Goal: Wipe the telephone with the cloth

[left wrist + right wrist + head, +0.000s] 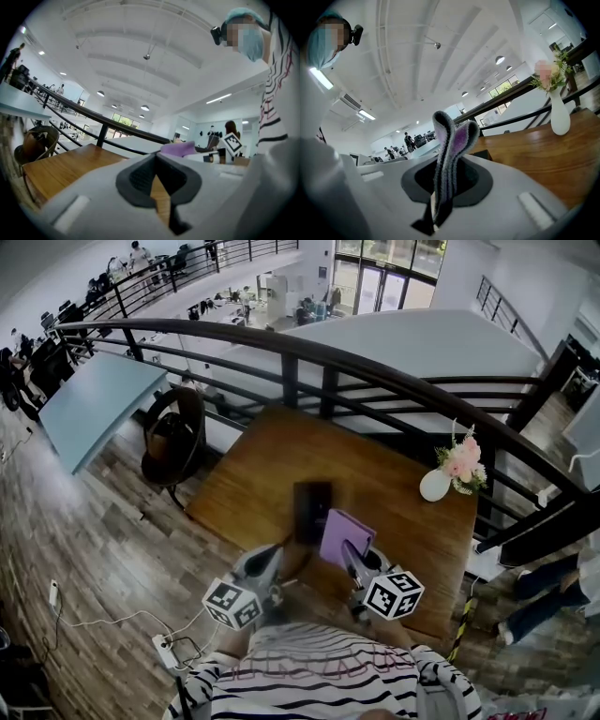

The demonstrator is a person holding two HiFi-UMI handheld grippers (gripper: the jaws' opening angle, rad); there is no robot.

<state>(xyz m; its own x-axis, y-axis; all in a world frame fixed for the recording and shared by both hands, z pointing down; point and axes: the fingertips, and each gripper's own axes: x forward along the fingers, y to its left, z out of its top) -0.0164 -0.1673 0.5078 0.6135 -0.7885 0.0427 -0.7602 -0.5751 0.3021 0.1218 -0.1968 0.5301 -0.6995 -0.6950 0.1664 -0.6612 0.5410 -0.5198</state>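
The cloth (345,534) is pinched by just a fold in the right tongs (352,563), so a hard drag could pull it free or shove the unsteadied telephone (312,510) across the worktop (375,465); the left tongs (274,559) rest clenched and empty beside the telephone, both angled low

Things on the wooden table (262,465)
Dark flat telephone (312,510) mid-table, purple cloth (345,536) just right; white flower vase (436,485) by the far right corner.
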